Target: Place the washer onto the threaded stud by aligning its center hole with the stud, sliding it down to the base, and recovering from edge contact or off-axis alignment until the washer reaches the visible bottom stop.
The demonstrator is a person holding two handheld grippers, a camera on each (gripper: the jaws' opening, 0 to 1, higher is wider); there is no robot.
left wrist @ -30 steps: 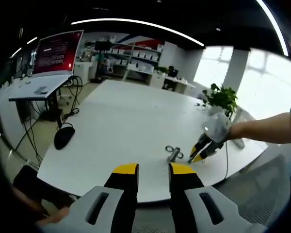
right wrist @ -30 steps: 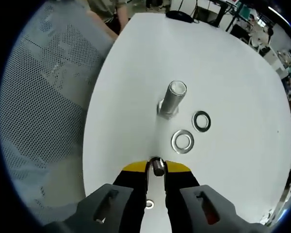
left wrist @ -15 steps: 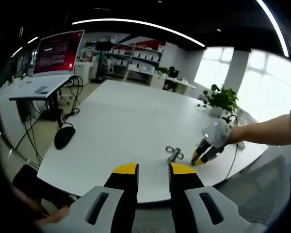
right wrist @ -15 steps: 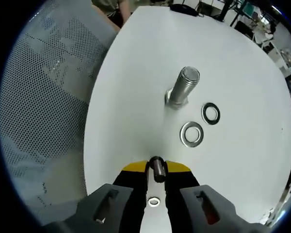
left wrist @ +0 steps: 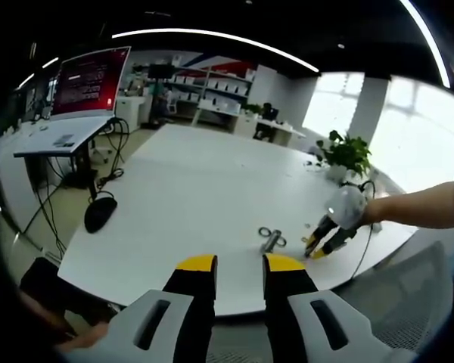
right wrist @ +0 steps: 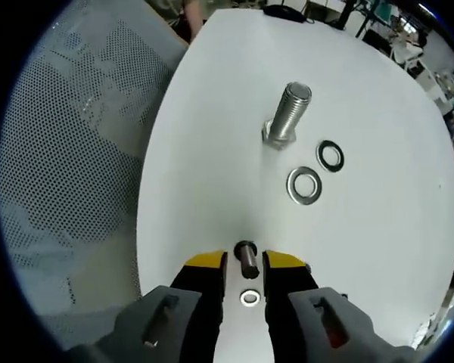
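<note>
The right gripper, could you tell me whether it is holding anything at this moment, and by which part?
Nothing is held. The right gripper has open jaws; the small dark cylinder stands free between them.

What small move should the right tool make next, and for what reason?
Probably lift the right tool and carry it forward to the nearer washer. Its jaws stand open around a small dark cylinder and seem to grip nothing. That washer and the farther washer lie flat on the table beside the upright stud, which carries no washer yet.

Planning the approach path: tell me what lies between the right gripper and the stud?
Right gripper view: bare white table between right gripper and stud; two washers lie off to one side.
</note>
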